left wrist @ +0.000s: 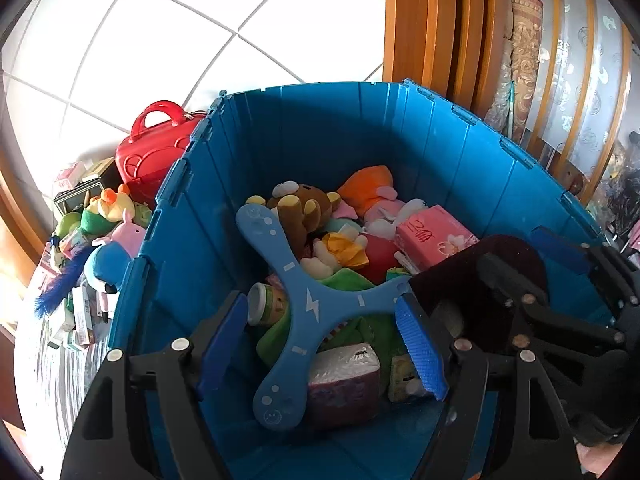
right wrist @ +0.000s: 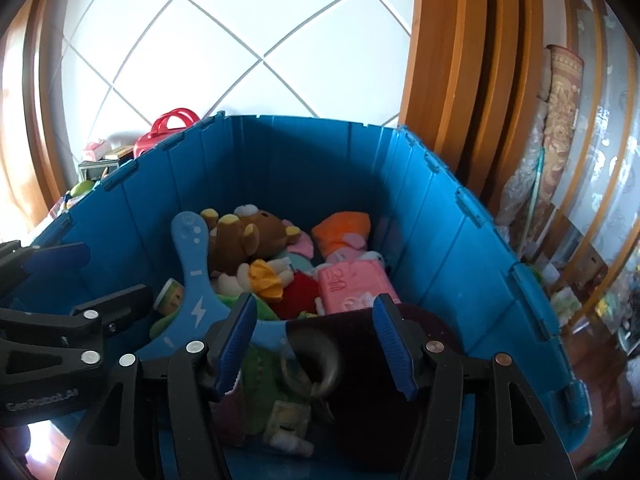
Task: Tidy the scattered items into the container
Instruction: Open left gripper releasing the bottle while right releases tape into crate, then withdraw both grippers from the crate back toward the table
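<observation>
Hovers over the blue bin [right wrist: 320, 160] with left claw [left wrist: 322, 344] spread, empty. Straddles a dark pouch [right wrist: 360, 360] with right claw [right wrist: 316, 340], pads apparently not pressing. Looks light, floppy; better pinched at its flat edge.

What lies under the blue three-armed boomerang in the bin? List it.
Under the blue boomerang in the blue bin: a green plush, a small jar and a white-and-purple tissue pack. Whatever sits deeper is covered.
</observation>
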Motion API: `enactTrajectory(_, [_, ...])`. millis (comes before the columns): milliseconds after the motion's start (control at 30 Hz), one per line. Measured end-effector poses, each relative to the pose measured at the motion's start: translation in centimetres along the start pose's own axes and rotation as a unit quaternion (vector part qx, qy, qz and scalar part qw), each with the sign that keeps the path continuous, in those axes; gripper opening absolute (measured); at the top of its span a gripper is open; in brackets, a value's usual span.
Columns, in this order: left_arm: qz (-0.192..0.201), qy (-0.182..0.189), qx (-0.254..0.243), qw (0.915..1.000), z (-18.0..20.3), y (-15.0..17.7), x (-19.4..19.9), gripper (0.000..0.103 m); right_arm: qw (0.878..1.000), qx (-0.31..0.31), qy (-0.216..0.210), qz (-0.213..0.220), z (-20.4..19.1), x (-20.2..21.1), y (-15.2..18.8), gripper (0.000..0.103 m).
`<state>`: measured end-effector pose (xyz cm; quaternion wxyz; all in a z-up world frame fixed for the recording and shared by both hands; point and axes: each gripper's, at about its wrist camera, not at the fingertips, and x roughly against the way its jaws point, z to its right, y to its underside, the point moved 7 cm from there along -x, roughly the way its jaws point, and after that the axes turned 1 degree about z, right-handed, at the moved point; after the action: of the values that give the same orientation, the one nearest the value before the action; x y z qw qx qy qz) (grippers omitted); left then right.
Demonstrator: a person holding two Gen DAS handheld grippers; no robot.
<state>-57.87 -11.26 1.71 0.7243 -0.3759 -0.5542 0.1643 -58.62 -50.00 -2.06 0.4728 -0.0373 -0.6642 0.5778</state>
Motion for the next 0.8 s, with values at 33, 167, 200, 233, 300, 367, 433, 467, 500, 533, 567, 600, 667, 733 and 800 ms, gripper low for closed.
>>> enactTrajectory(33, [0.002, 0.000, 0.001, 1.0000, 0.0, 0.1, 0.1, 0.076, 1.000, 0.000, 0.002, 0.002, 0.1, 0.2, 0.0, 0.065])
enactTrajectory(167, [0.020, -0.001, -0.002, 0.9998, 0.1, 0.3, 1.3, 0.076, 1.000, -0.002, 0.006, 0.010, 0.6, 1.4, 0.2, 0.066])
enactTrajectory(200, [0.026, -0.001, -0.002, 0.9997, 0.1, 0.3, 1.7, 0.076, 1.000, -0.003, 0.008, 0.012, 0.8, 1.7, 0.2, 0.069])
enactTrajectory(233, [0.031, -0.001, -0.002, 0.9995, 0.2, 0.4, 2.0, 0.076, 1.000, -0.004, 0.009, 0.014, 0.9, 2.0, 0.3, 0.071])
enactTrajectory(300, [0.041, -0.003, -0.002, 0.9991, 0.2, 0.5, 2.7, 0.076, 1.000, -0.007, 0.013, 0.023, 1.2, 2.9, 0.6, 0.087])
enactTrajectory(367, [0.056, -0.001, -0.003, 0.9984, 0.2, 0.7, 3.7, 0.076, 0.999, -0.007, 0.015, 0.034, 1.5, 4.0, 0.8, 0.089])
enactTrajectory(433, [0.068, 0.000, -0.002, 0.9977, 0.3, 0.9, 4.7, 0.077, 0.999, -0.008, 0.015, 0.040, 1.8, 4.7, 0.9, 0.090])
enactTrajectory(467, [0.074, 0.001, -0.002, 0.9973, 0.4, 1.0, 5.2, 0.077, 0.999, -0.008, 0.017, 0.044, 2.0, 5.2, 1.0, 0.092])
enactTrajectory(500, [0.079, 0.002, -0.002, 0.9969, 0.5, 1.1, 5.6, 0.078, 0.999, -0.007, 0.019, 0.047, 2.2, 5.6, 1.1, 0.094])
enactTrajectory(533, [0.083, 0.003, -0.003, 0.9966, 0.5, 1.2, 6.0, 0.079, 0.998, -0.006, 0.021, 0.051, 2.3, 6.1, 1.2, 0.094])
enactTrajectory(567, [0.087, 0.004, -0.003, 0.9962, 0.6, 1.4, 6.4, 0.079, 0.998, -0.006, 0.023, 0.055, 2.5, 6.5, 1.2, 0.097])
enactTrajectory(600, [0.089, 0.004, -0.003, 0.9960, 0.6, 1.5, 6.7, 0.079, 0.998, -0.007, 0.024, 0.057, 2.7, 6.9, 1.3, 0.103])
enactTrajectory(667, [0.092, 0.006, 0.001, 0.9958, 0.6, 1.9, 7.3, 0.079, 0.998, -0.011, 0.022, 0.063, 3.1, 7.6, 1.4, 0.103])
enactTrajectory(733, [0.095, 0.004, 0.005, 0.9955, 0.4, 2.2, 7.8, 0.079, 0.997, -0.014, 0.020, 0.068, 3.3, 8.2, 1.5, 0.103])
enactTrajectory(800, [0.101, -0.002, 0.007, 0.9949, 0.2, 2.3, 8.3, 0.079, 0.997, -0.016, 0.016, 0.074, 3.4, 8.6, 1.5, 0.103])
